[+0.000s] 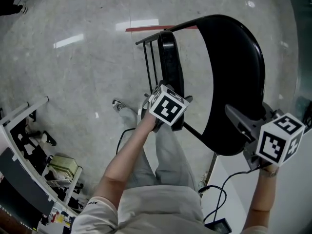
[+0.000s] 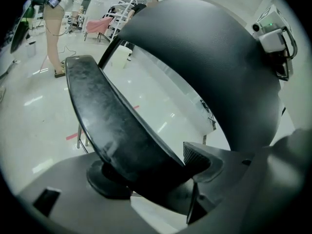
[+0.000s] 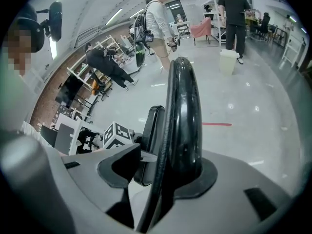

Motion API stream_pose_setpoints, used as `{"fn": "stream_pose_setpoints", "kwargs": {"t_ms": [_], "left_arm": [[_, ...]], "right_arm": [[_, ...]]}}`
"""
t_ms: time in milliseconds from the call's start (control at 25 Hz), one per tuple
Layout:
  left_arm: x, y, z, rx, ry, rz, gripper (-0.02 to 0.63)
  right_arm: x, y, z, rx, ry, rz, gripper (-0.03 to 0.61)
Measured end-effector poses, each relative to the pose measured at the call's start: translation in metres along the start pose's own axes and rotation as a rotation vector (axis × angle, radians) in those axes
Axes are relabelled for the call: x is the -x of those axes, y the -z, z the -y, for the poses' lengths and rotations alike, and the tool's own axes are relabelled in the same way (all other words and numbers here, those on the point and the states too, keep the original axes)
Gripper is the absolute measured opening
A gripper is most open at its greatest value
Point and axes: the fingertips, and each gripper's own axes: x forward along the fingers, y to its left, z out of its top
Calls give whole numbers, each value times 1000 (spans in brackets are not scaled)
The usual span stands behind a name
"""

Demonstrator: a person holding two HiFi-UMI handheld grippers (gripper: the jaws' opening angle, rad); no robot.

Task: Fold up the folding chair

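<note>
Black moulded panels make up the folding chair (image 1: 243, 48), which stands on a grey polished floor (image 1: 83, 87) just ahead of the person's legs. Its broad rounded seat (image 1: 234, 96) is tipped steeply up, its long axis running away from the person. The right gripper (image 1: 239, 123) has taken the seat's near edge: in the right gripper view that edge stands on end between widely parted jaws that appear clamped against it. Left of the seat, with a narrow wedge of floor showing between the two, is the slimmer backrest (image 1: 171, 67), lying almost parallel to the seat. The left gripper (image 1: 170, 125) grips the backrest's near end, jaws clenched across the panel. Judging from this, the fold is mostly made, and what remains depends on that wedge. Each panel already lies within its own gripper, so closing it should mean bringing the seat leftward toward the backrest.
</note>
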Motion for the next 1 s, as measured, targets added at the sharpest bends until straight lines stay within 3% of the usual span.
{"fn": "stream_pose_setpoints", "kwargs": {"t_ms": [1000], "left_arm": [[-46, -18, 15, 59, -132, -85, 345]], "right_arm": [[-5, 5, -14, 17, 72, -28, 216]]}}
